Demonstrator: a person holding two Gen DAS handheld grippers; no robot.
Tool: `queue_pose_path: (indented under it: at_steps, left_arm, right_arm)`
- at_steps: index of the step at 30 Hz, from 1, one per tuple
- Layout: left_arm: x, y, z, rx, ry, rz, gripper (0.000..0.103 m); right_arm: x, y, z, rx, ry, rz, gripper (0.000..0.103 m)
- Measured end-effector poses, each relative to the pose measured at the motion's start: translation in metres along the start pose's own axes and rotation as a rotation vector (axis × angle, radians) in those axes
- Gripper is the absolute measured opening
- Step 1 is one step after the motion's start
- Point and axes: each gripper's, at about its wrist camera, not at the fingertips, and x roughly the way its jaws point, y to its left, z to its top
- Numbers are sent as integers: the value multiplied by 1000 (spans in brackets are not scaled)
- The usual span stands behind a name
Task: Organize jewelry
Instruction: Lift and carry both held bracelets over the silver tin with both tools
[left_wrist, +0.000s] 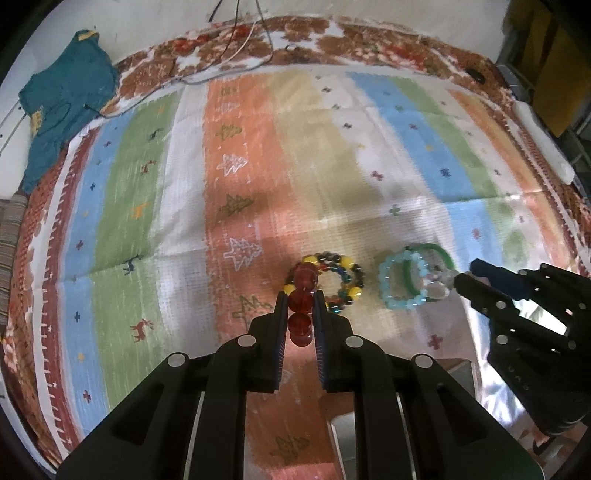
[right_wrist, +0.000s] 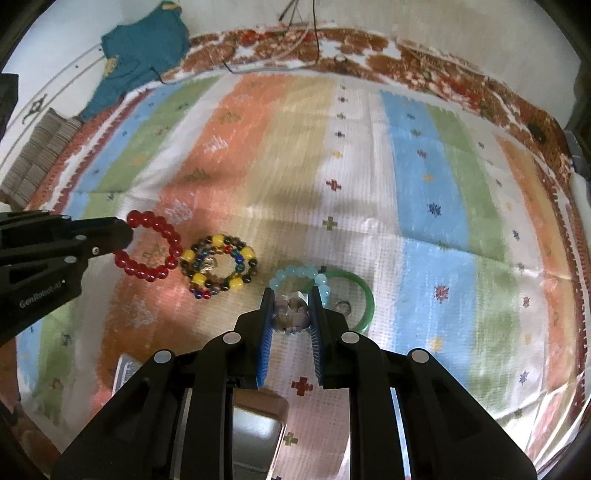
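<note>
Between the fingers of the left gripper (left_wrist: 300, 302) a bracelet of round translucent red beads (right_wrist: 147, 245) is clamped, its loop hanging clear beside the multicoloured bracelet of yellow, blue and dark beads (right_wrist: 218, 267), which lies flat on the striped pastel woven cloth (right_wrist: 424, 206). The right gripper (right_wrist: 291, 314) has its jaws closed on a cluster of clear and smoky glassy beads (right_wrist: 290, 314), apparently a bracelet, just over the pale aqua bead bracelet (right_wrist: 299, 275) and the plain green bangle (right_wrist: 364, 291), which overlap on the cloth. By my reading the sorting is at an early stage: two pieces are gripped, three lie loose. A grey metallic box (right_wrist: 255, 432), only partly visible beneath the right gripper, may be the destination; its inside cannot be made out.
</note>
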Motion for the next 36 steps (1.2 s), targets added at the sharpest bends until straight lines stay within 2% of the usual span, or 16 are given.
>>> queue_pose_path:
  at_steps: [7, 17, 22, 26, 36]
  left_arm:
    - [-31, -10, -6, 15, -67, -36, 13]
    - [-53, -21, -20, 40, -106, -55, 13]
    - [-64, -26, -31, 53, -125, -70, 13]
    - [-73, -29, -39, 55, -140, -76, 13]
    - [-97, -37, -70, 69, -182, -87, 13]
  right_arm:
    - [-21, -1, -9, 21, -54, 10, 19]
    - [-40, 5, -26, -3, -104, -9, 19]
    - [-50, 7, -32, -2, -121, 0, 19]
    - [-61, 12, -39, -16, -161, -32, 19]
    - [-81, 19, -62, -27, -187, 1, 19]
